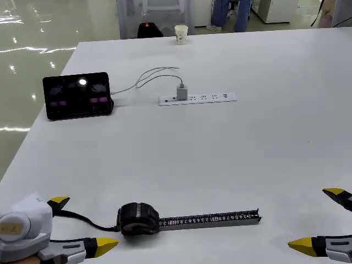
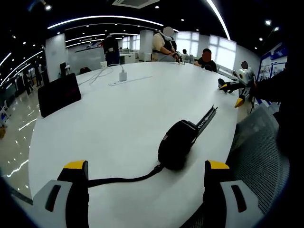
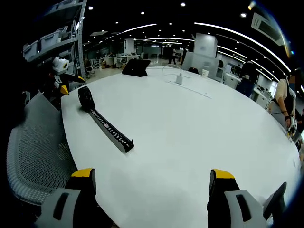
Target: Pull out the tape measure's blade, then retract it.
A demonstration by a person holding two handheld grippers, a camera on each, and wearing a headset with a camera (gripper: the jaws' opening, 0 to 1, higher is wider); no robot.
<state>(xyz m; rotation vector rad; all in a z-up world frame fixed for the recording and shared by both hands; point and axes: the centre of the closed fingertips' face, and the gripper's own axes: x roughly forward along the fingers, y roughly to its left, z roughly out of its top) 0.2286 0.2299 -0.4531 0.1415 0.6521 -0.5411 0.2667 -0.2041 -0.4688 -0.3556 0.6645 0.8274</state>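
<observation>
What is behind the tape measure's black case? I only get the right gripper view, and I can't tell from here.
Observer: A thin black cord comes out of the back of the tape measure and lies flat on the table.
Operator: Where does the cord go?
Observer: It runs over to your left claw, which is open, and ends close by one of its jaws.
Operator: What is on that black screen far away? I only see its back.
Observer: The tablet has a dim screen with pinkish patches and one bright white spot.
</observation>
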